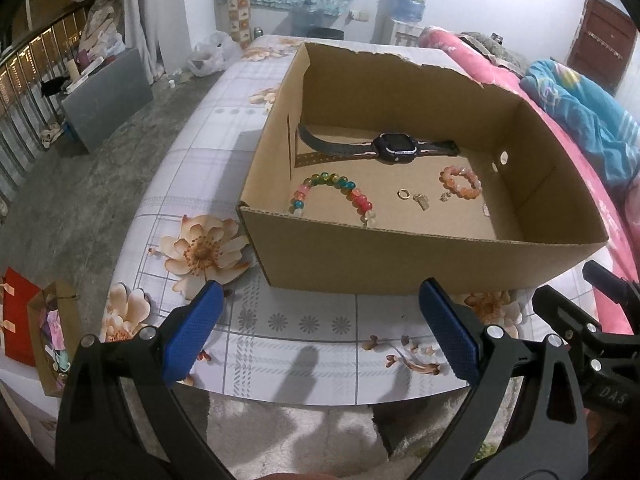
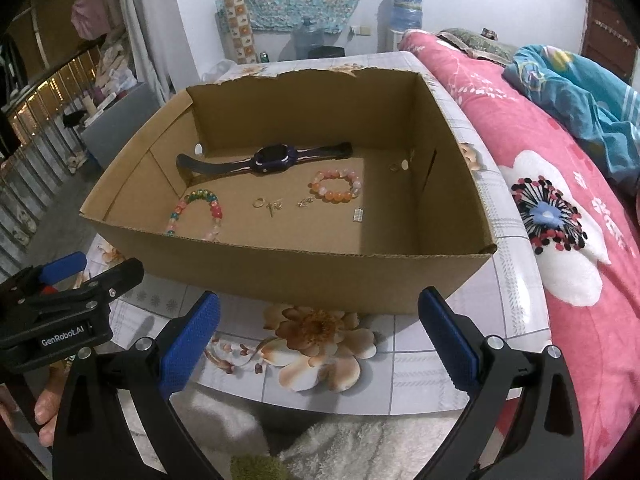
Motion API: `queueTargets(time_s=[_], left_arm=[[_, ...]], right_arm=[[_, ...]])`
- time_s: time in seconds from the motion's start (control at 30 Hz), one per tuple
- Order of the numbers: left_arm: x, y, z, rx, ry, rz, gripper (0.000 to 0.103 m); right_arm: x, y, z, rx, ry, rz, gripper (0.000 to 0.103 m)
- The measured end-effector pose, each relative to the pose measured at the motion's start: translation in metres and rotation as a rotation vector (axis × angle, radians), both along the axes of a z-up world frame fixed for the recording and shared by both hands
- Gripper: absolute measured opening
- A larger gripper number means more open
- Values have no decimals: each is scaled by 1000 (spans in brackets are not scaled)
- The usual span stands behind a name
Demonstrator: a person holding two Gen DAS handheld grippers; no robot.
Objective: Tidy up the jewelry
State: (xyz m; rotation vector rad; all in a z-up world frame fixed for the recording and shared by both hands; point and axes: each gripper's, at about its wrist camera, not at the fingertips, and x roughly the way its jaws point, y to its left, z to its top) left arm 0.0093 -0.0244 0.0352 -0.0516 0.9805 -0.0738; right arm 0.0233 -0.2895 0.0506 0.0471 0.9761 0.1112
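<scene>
1. A cardboard box (image 1: 420, 258) is seen at the centre of both views, set on a floral tablecloth (image 1: 304, 328); its top is open and its far rim is torn.
2. The jewelry is found on the box floor: a watch (image 1: 390, 148) across the back, a multicoloured bracelet (image 1: 340, 190) at lower left, a pink bracelet (image 1: 460, 182) to the right, and a ring (image 1: 403, 193) with small charms (image 1: 421, 202) between the two bracelets.
3. In the right wrist view a further small pendant (image 2: 359, 214) is seen right of the pink bracelet, and a second ring (image 2: 394, 167) near the right wall.
4. The left gripper (image 1: 320, 328) is held below the box's near wall, its blue pads spread wide and nothing between them.
5. The right gripper (image 2: 318, 332) is likewise spread and empty, low in its frame, outside the box.
6. No piece is gripped, so the step in hand is judged to be either a first reach or a pause between pieces; how much has been sorted cannot be told.
7. For the next move, one gripper would need to be lifted over the near wall and lowered onto a piece; the bracelets look easiest to pinch, while the ring and charms would call for a fine, flat closing of the pads.
</scene>
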Motion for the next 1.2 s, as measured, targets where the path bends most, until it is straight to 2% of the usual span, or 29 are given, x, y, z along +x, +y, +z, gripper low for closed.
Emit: queueTargets(time_s=[1.2], left_arm=[[-3, -5, 4, -13, -10, -23, 95]], right_arm=[[-3, 4, 3, -7, 4, 1, 96]])
